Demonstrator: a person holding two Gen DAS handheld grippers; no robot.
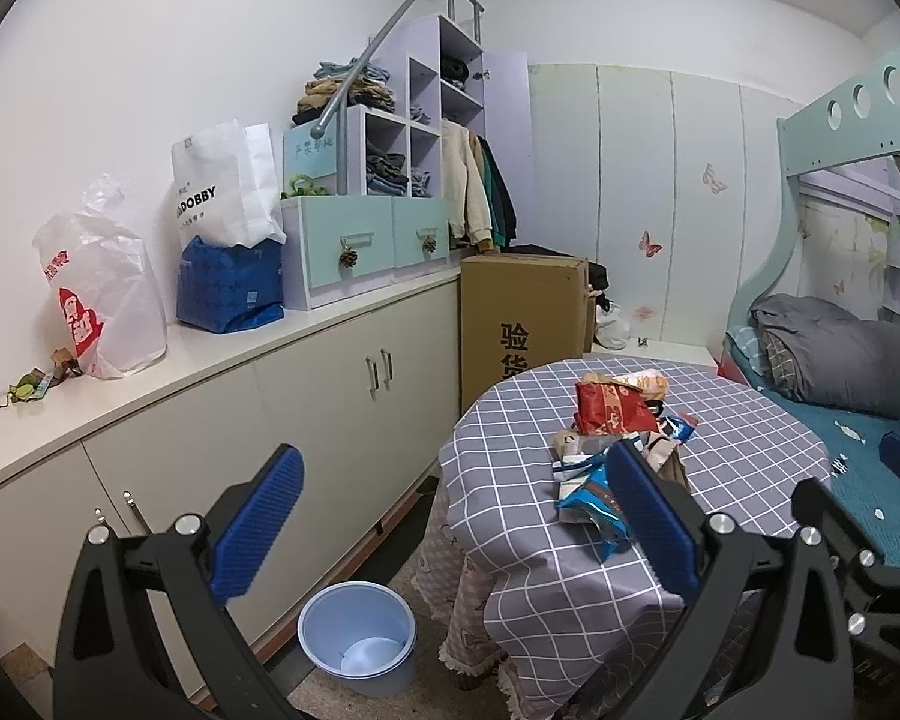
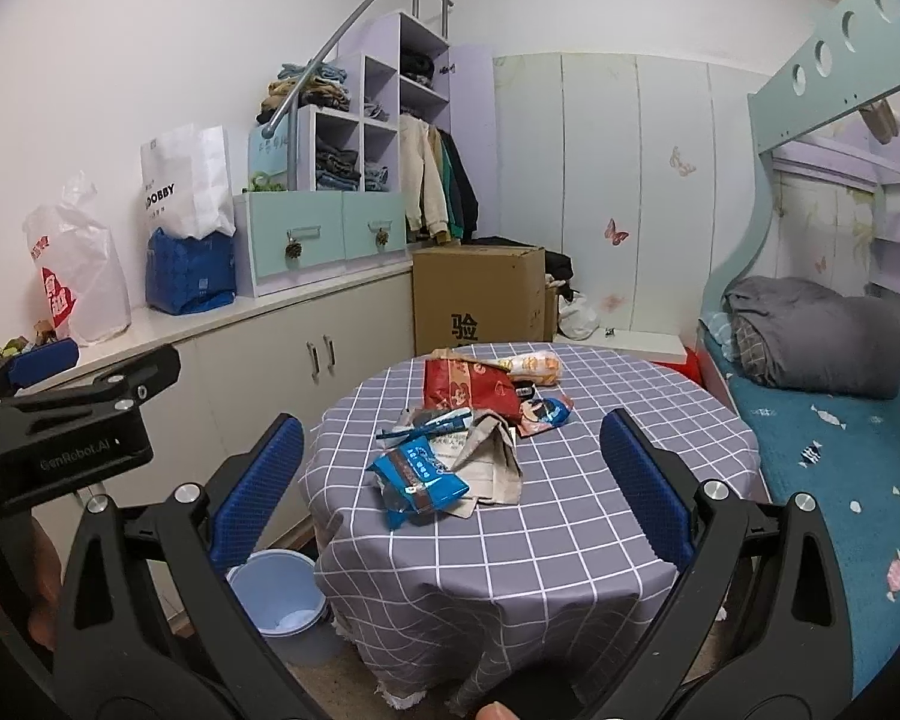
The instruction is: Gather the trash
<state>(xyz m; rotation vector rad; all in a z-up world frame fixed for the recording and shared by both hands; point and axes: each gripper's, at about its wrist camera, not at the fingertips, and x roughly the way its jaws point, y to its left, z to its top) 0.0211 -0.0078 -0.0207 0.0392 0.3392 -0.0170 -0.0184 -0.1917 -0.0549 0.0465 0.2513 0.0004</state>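
Observation:
A pile of snack wrappers lies on a round table with a grey checked cloth (image 2: 570, 480): a blue wrapper (image 2: 417, 474), a crumpled brown paper bag (image 2: 495, 456), a red bag (image 2: 468, 387) and an orange-white packet (image 2: 531, 367). The pile also shows in the left wrist view, with the blue wrapper (image 1: 588, 501) and red bag (image 1: 609, 408). A light blue bin (image 1: 360, 636) stands on the floor left of the table; it also shows in the right wrist view (image 2: 279, 600). My left gripper (image 1: 456, 522) is open and empty, short of the table. My right gripper (image 2: 450, 480) is open and empty, in front of the pile.
A long white cabinet (image 1: 306, 384) runs along the left wall, with plastic bags (image 1: 99, 288), a blue bag (image 1: 231, 285) and drawers on top. A cardboard box (image 1: 522, 324) stands behind the table. A bunk bed (image 2: 822, 396) is at the right.

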